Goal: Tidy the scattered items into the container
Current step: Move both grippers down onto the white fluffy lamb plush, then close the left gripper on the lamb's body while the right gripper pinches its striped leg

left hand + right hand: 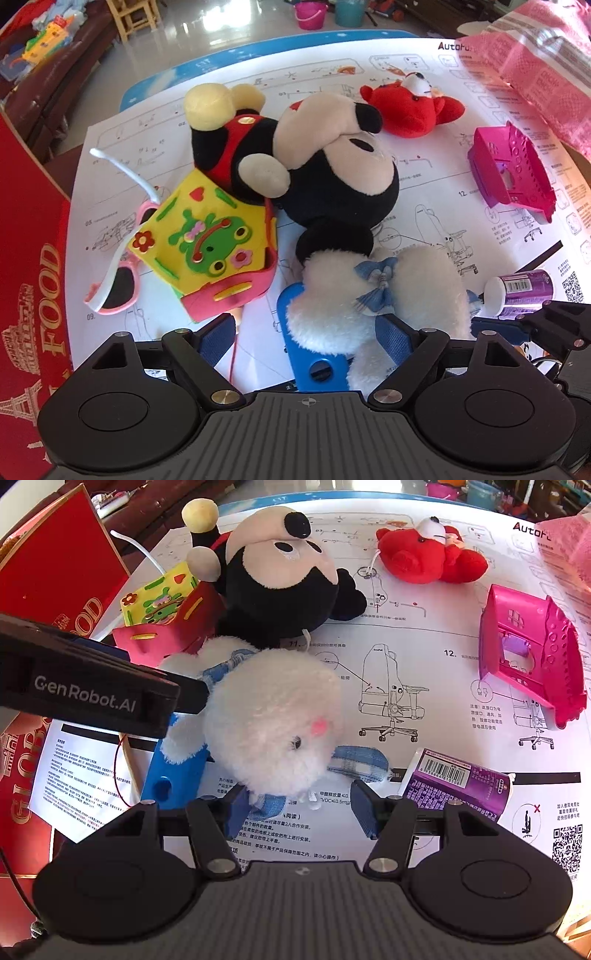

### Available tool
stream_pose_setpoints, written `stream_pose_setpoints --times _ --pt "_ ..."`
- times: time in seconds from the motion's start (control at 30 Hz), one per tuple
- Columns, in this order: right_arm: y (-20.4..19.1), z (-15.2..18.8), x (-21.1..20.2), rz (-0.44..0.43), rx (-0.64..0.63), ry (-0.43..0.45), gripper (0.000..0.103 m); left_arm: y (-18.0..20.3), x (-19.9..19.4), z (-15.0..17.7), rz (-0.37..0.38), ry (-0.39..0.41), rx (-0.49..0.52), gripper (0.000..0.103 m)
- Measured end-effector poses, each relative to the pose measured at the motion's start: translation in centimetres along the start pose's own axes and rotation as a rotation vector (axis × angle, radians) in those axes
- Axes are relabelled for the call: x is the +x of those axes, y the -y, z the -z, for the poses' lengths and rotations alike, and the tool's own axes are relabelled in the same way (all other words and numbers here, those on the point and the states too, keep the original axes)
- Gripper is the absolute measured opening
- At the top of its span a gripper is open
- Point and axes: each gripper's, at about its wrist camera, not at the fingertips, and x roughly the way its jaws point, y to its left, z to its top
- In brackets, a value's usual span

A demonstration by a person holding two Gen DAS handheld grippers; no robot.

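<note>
On my far left stands the red box [33,236], the likely container. My left gripper [310,332] has its jaws apart around the white plush [373,295], though I can't quite tell if the pads touch. If I close on fur alone it may slip out, or drag the blue tool [295,325] beneath it along. My right gripper [299,808] is also open, beside the purple bottle [454,782], which could roll.

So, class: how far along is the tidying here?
Nothing visibly sits in the red box yet. Both open grippers, left gripper and right gripper, flank the white plush. Still scattered: Mickey plush, red plush, pink toy house, purple bottle.
</note>
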Motion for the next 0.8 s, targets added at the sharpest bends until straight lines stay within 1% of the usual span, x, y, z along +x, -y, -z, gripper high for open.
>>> stream_pose_setpoints --times 0.03,0.07,0.1,0.13,0.2,0.33,0.4,0.47,0.53,0.57,0.6,0.63,0.7,0.8 --pt "0.0 -0.1 0.0 0.003 0.0 -0.001 0.064 0.3 0.2 0.0 -0.002 0.0 0.004 0.086" --pt "0.1 -0.1 0.0 0.007 -0.001 -0.001 0.064 0.4 0.4 0.0 0.006 -0.002 0.006 0.075" --pt "0.2 -0.2 0.0 0.009 0.0 0.001 0.064 0.5 0.6 0.0 0.036 -0.004 0.001 0.056" --pt "0.4 -0.2 0.0 0.01 0.003 0.001 0.064 0.4 0.5 0.1 0.068 -0.003 -0.009 0.047" --pt "0.6 -0.3 0.0 0.008 0.012 0.001 0.064 0.6 0.4 0.1 0.065 -0.003 0.001 0.042" --pt "0.7 -0.5 0.5 -0.002 0.021 -0.007 0.064 0.6 0.6 0.5 0.063 -0.016 0.014 0.043" --pt "0.4 -0.6 0.8 0.006 0.007 -0.007 0.064 0.8 0.9 0.5 0.059 -0.03 0.027 0.059" --pt "0.3 -0.7 0.9 0.012 0.0 -0.004 0.064 1.1 1.0 0.7 0.04 -0.027 0.04 0.065" --pt "0.3 -0.8 1.0 0.017 -0.006 0.0 0.064 1.4 1.2 0.5 0.046 -0.032 0.058 0.064" --pt "0.4 -0.8 1.0 0.02 -0.011 0.004 0.062 1.5 1.3 0.5 0.061 -0.039 0.054 0.047" --pt "0.4 -0.9 0.9 0.015 -0.019 0.007 0.046 1.5 1.4 0.4 0.067 -0.046 0.047 0.04" --pt "0.4 -0.9 0.8 0.003 -0.018 0.006 0.03 1.7 1.5 0.5 0.055 -0.05 0.051 0.037" --pt "0.7 -0.9 0.4 -0.003 -0.003 0.008 0.027 2.3 1.3 0.8 0.01 -0.047 0.085 0.024" --pt "0.9 -1.0 -0.3 0.01 0.007 0.019 0.022 2.6 0.8 1.3 0.003 -0.04 0.096 0.015"
